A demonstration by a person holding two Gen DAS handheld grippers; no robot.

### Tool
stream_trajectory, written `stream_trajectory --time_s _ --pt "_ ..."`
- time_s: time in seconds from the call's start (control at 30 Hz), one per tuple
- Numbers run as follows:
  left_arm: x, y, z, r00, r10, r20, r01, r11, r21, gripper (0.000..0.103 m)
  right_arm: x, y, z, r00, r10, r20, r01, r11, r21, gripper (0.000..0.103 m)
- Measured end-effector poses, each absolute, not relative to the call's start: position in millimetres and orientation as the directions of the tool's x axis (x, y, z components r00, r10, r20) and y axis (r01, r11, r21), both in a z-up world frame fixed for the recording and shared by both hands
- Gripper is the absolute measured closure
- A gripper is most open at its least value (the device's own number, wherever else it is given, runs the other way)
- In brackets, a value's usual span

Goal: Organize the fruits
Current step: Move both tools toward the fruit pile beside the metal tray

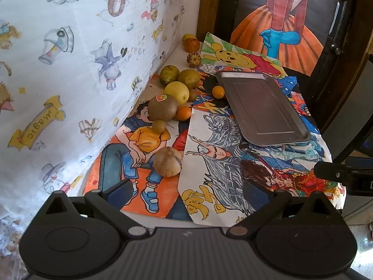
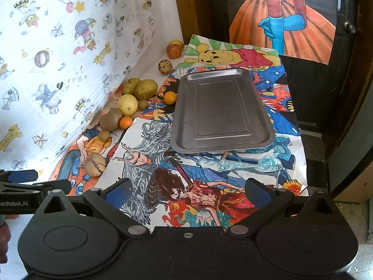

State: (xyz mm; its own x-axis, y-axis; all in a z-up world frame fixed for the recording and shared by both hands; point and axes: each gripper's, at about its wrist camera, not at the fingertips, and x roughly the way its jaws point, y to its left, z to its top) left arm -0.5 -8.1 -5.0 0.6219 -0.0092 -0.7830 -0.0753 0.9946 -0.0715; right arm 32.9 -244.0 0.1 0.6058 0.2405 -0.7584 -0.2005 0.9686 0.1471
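One steel tray [image 2: 223, 109] lying bare, fruits [image 2: 127, 104] heaped just beside it, left gripper [image 1: 188, 192] released, right gripper [image 2: 186, 192] released

I count one metal tray [image 2: 221, 112], holding nothing. Along the tabletop's left edge I see two small oranges [image 2: 170, 97], two green-yellow citrus [image 2: 146, 89], one lemon [image 2: 127, 104], and three brown kiwis [image 2: 110, 119], big and small.

Tray [image 2: 221, 109] dull brushed metal; drawings [image 2: 144, 144] matt paper; gripper [image 1: 187, 192] matt black plastic
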Motion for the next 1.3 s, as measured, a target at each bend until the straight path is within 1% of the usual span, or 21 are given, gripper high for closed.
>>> stream_trajectory --time_s 1.07,1.3 --pt "7.4 -18.4 -7.3 0.599 -0.004 -0.801 -0.089 0.993 -0.072 0.001 39.4 -253.4 -6.5 0.586 0.258 -0.768 -0.205 0.964 0.167 0.001" --pt "9.4 -21.1 -10.0 0.59 -0.003 -0.807 -0.096 0.993 -0.074 0.001 42.2 -254.5 -8.6 0.581 0.287 -0.761 -0.242 0.954 0.174 0.001"
